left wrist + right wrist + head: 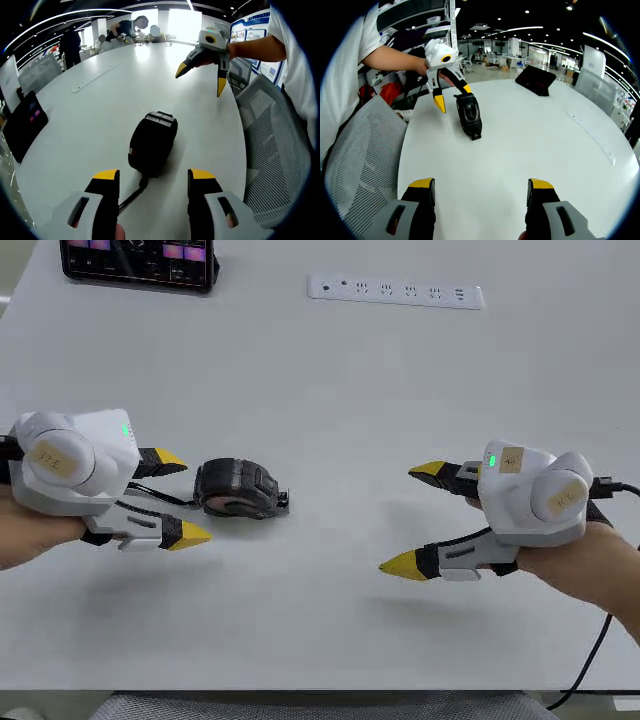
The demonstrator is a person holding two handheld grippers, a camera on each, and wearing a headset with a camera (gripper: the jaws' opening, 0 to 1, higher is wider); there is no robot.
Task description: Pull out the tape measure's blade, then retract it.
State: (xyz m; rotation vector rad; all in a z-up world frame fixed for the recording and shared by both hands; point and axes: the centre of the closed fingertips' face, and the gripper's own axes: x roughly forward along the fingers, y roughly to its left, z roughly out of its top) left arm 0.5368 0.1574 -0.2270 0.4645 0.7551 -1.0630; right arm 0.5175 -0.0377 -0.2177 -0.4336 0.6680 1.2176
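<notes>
1. Hovering at the lower right of the head view, the right gripper (400,518) is carrying nothing. Its jaws are standing spread and pointing toward frame centre.
2. At mid left, the left gripper (195,498) is also showing spread jaws. Its tips are sitting just behind the tape measure (238,488), apparently not touching it, and a thin black strap (131,196) is trailing back between them.
3. The tape measure is lying on the white table (330,620), left of centre. Its hook end (284,502) is facing the right gripper, and the blade looks fully housed.
4. Judgement: pull-out is not yet begun. The next move is calling for the left jaws to clamp the case and the right jaws to reach across and pinch the hook.
5. Along the top edge, a power strip (395,290) and a dark tablet (140,260) are lying well clear.
</notes>
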